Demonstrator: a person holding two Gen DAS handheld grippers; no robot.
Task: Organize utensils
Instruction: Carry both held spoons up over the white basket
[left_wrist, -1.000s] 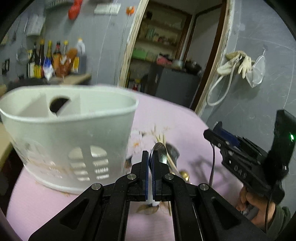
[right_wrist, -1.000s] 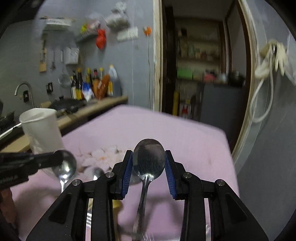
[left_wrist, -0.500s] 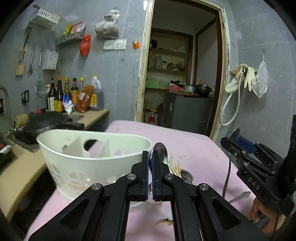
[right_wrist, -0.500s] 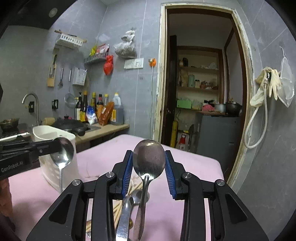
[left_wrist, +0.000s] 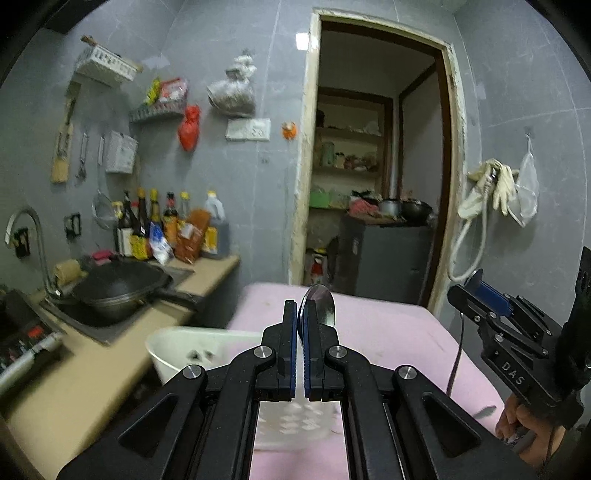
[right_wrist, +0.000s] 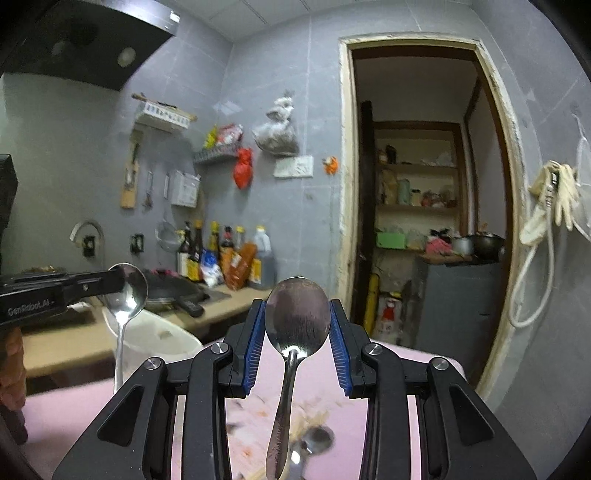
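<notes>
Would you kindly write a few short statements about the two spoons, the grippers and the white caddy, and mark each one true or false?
1. Each gripper holds a spoon by its bowl. True: the left gripper clamps the left spoon, the right gripper the right spoon.
2. The right spoon's bowl sits edge-on between the pads. False: it faces the camera, gripped across its width.
3. The spoon handles hang downward. True.
4. The white caddy already has a spoon in it. False: none shows inside.
5. The caddy stands on the wooden counter. False: it stands on the pink tablecloth.
</notes>
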